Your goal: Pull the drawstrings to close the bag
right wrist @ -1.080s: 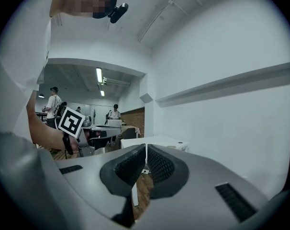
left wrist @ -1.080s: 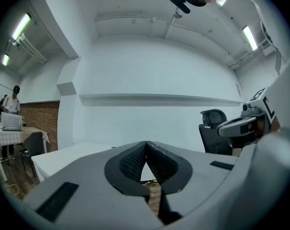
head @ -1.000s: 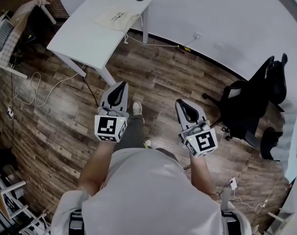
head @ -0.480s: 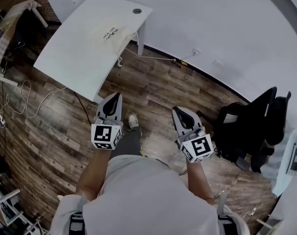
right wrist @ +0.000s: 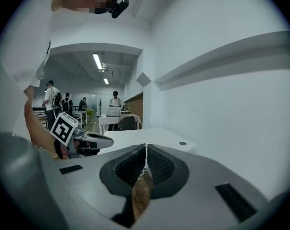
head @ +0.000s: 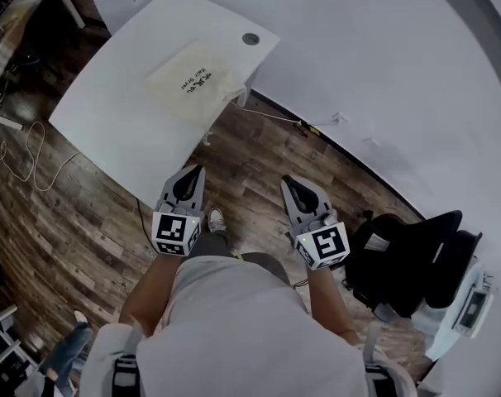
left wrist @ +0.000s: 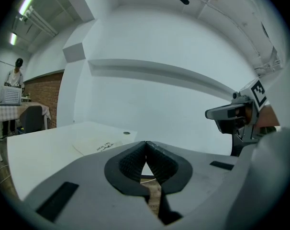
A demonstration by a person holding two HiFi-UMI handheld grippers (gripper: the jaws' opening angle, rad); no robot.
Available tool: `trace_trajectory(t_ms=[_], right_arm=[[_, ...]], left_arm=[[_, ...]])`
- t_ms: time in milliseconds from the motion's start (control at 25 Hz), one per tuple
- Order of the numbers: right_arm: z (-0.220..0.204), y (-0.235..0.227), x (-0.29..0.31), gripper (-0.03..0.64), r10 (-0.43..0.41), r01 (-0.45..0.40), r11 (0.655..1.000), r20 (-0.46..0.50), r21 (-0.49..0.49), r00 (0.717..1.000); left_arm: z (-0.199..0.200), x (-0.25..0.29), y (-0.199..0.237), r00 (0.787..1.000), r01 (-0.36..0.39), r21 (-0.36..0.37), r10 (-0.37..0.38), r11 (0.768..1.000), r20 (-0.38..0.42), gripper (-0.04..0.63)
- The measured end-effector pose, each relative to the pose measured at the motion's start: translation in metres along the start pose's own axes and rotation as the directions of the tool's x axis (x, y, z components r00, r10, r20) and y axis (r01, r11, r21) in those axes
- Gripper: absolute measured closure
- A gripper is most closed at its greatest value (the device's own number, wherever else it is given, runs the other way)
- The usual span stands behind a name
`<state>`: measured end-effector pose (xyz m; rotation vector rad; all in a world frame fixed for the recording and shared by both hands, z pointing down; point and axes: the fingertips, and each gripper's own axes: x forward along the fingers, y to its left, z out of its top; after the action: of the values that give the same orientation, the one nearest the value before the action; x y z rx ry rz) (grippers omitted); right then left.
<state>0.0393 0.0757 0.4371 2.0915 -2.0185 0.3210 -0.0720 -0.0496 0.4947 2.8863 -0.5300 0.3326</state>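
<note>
A cream drawstring bag (head: 191,81) with dark print lies flat on the white table (head: 110,126), near its edge. Its cords (head: 234,99) trail over that edge. In the left gripper view the bag (left wrist: 99,147) shows beyond the jaws. My left gripper (head: 190,175) and right gripper (head: 290,185) are held side by side in front of the person's body, over the wooden floor and short of the table. Both are shut with nothing between the pads, as the left gripper (left wrist: 146,143) and right gripper (right wrist: 146,147) show in their own views.
The table has a round cable hole (head: 250,38) near its far corner. A black office chair (head: 407,255) stands at the right. Cables (head: 27,155) lie on the floor at the left, and a cord (head: 292,121) runs along the white wall. Several people stand far back (right wrist: 51,99).
The person has walked toward the table, so the table and bag sit larger and closer in view. Both grippers stayed shut and kept their place before the body.
</note>
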Motion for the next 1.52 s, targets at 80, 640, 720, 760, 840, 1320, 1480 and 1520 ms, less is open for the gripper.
trace_trajectory(t_ms=[80,640,720,760,840,1320,1480,1520], right_arm=[[0.005,-0.018,0.018,0.58,-0.007,0.007,1.0,-0.005,-0.002,1.0],[0.038,-0.13,0.133,0.58,0.13,-0.135,0.986,-0.048,-0.101,0.99],[0.052,-0.143,0.146,0.58,0.182,-0.191,0.973,-0.076,-0.126,0.98],[0.055,-0.15,0.153,0.58,0.207,-0.218,0.965,-0.091,-0.144,0.974],[0.05,-0.164,0.172,0.58,0.246,-0.262,0.949,-0.111,-0.176,0.963],[-0.039,-0.209,0.242,0.58,0.367,-0.408,0.889,-0.208,-0.209,0.906],[-0.079,-0.22,0.278,0.58,0.344,-0.39,0.893,-0.219,-0.224,0.913],[-0.09,-0.221,0.287,0.58,0.349,-0.396,0.891,-0.223,-0.223,0.91]], left_arm=[[0.007,0.016,0.006,1.0,-0.001,-0.005,0.001,1.0,0.002,0.578],[0.041,0.048,0.082,0.929,-0.357,-0.114,0.365,0.927,0.056,0.578],[0.052,0.051,0.079,0.903,-0.418,-0.15,0.428,0.896,0.039,0.578],[0.057,0.055,0.076,0.892,-0.439,-0.158,0.45,0.884,0.039,0.578],[0.06,0.069,0.073,0.875,-0.472,-0.148,0.483,0.869,0.043,0.578],[-0.039,0.111,0.076,0.722,-0.691,-0.169,0.683,0.703,-0.11,0.577],[-0.096,0.138,0.087,0.695,-0.719,-0.16,0.699,0.676,-0.168,0.577],[-0.111,0.145,0.091,0.686,-0.727,-0.166,0.704,0.666,-0.182,0.577]])
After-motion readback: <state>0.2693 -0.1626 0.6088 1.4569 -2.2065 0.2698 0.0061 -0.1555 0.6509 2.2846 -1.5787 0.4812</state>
